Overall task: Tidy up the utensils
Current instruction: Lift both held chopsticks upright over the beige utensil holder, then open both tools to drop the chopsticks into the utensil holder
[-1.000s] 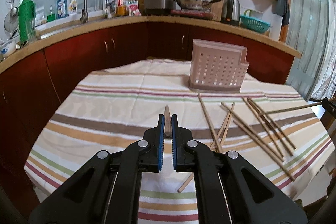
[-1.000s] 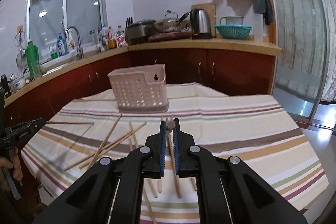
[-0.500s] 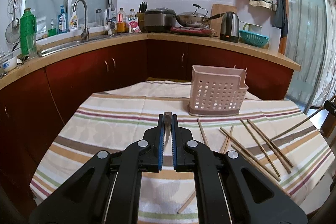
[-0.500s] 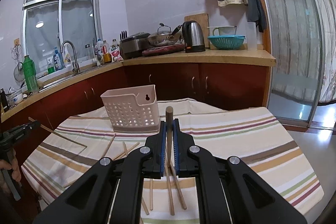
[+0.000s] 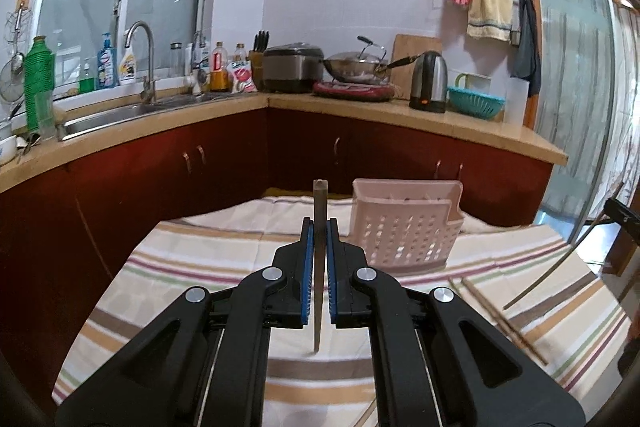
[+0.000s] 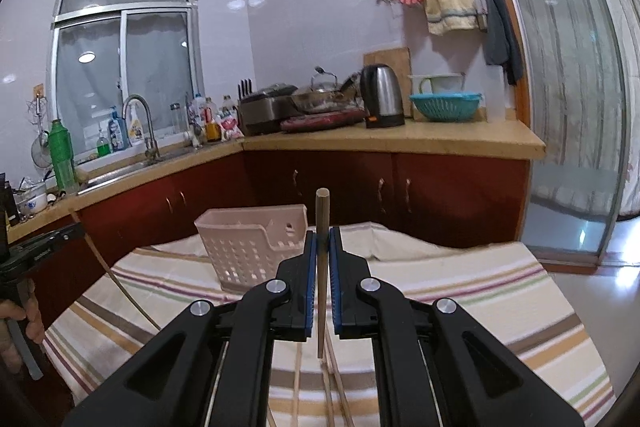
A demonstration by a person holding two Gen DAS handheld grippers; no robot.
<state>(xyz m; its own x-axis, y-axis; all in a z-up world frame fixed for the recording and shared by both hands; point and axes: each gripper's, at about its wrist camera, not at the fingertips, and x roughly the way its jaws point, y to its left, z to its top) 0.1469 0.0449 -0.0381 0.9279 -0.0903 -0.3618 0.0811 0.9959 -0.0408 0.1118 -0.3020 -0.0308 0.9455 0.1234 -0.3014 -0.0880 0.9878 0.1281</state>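
So both sides are loaded up right now. The left gripper (image 5: pixel 319 239) is clamped tight on one chopstick (image 5: pixel 319 267), held roughly upright with its thin tip hanging free over the striped cloth on the counter (image 5: pixel 208 267). The right gripper (image 6: pixel 323 247) is pinched shut on a second chopstick (image 6: pixel 322 267) the same way — thick end up, tip dangling. The pink perforated caddy (image 5: pixel 404 227) sits toward the far edge of the counter, a bit ahead and to the right of the left gripper, and ahead-left of the right one. More loose chopsticks (image 5: pixel 496 315) are lying on the cloth near the right side.

What I'd worry about: each stick is only held at one narrow spot between flat pads, so any jolt could let it pivot or slide out. Also the caddy looks light, so if a tip catches the rim instead of dropping inside, it could shove or tip the whole thing. And with both sticks heading for the same opening — easy for them to knock each other.
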